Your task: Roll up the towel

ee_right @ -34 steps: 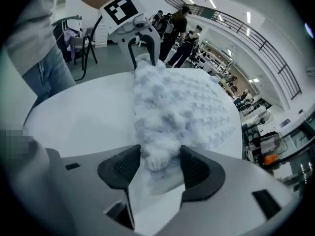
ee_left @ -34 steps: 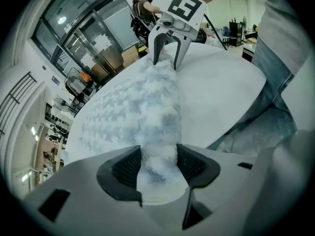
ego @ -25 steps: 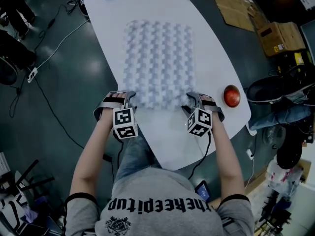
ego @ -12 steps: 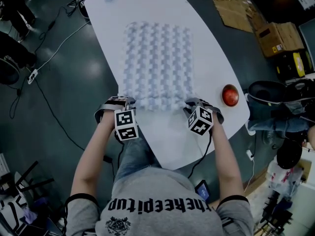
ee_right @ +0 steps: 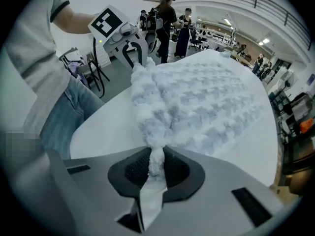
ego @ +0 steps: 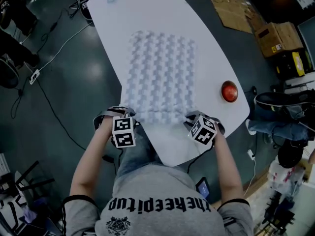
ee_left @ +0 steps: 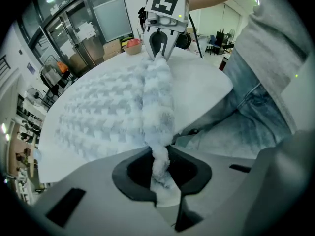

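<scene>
- Jaws have just been closing: left gripper point(ee_left: 158, 167) and right gripper point(ee_right: 153, 167) each pinch a near towel point(ego: 161, 68) corner; hem, flat before, bunches.
- Marker cubes point(ego: 124, 132) hide both corners from overhead.
- Towel lies on table point(ego: 142, 14), bare beyond its far edge.

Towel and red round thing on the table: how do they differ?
The towel is pale, fluffy, large and spread flat; the red thing is small, round and shiny. The towel's near edge is pinched by the left gripper and right gripper, whose jaws have just been closing on it; the red thing sits untouched, apart to its right. Both lie on the white table.
</scene>
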{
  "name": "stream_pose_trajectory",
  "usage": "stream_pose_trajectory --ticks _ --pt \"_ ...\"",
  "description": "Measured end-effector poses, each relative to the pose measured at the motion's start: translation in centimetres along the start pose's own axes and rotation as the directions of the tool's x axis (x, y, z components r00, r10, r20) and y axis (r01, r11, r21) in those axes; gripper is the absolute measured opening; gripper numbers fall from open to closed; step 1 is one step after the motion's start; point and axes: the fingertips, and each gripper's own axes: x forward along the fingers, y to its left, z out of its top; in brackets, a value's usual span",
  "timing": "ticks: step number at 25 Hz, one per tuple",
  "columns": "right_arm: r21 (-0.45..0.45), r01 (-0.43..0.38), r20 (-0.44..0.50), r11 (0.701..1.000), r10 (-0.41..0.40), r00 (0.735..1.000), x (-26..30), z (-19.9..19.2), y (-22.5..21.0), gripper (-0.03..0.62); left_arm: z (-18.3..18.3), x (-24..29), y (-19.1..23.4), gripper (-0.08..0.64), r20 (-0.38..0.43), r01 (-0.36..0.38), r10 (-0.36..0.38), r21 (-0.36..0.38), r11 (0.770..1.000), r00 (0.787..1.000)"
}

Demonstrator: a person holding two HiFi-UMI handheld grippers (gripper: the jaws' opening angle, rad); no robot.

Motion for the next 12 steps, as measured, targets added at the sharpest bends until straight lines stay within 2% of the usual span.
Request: stream_pose_trajectory --ticks 4,9,12 --pt "0.072 -0.071 0.026 0.995 0.069 0.997 -0.4 -0.4 1.8 0.049 -0.1 -0.3 -1.7 0.072 0.008 0.062 -0.062 -0.012 0.998 0.998" --pt "0.149 -0.091 0.048 0.985 0.085 0.995 -1.0 0.0 0.6 0.052 -0.1 -0.6 0.1 0.072 0.006 0.052 -0.051 -0.020 0.998 0.999" --pt "0.168 -0.117 0.040 0.979 0.112 0.993 -1.0 0.0 -0.3 0.056 0.0 -0.4 0.8 0.072 0.016 0.115 -0.115 -0.034 0.993 0.993"
